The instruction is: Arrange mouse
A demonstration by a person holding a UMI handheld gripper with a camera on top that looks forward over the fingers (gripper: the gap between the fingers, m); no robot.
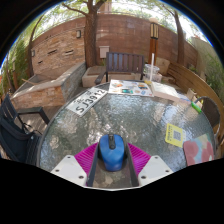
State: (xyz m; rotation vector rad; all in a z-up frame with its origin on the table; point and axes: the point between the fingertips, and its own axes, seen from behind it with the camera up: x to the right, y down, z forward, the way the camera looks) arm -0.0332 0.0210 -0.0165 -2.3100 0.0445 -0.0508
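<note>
A blue computer mouse (111,151) sits between the two fingers of my gripper (112,158), over the near edge of a round glass table (120,118). The magenta pads (87,156) press against both of its sides, so the gripper is shut on the mouse. The mouse's front points away from me toward the table's middle. Its underside is hidden, so I cannot tell whether it touches the glass.
A white licence plate (88,99) lies on the table beyond the fingers to the left. A yellow paper square (175,134) and a pink sheet (198,150) lie to the right. Papers (130,88) lie at the far side. Chairs (124,65) and benches ring the table.
</note>
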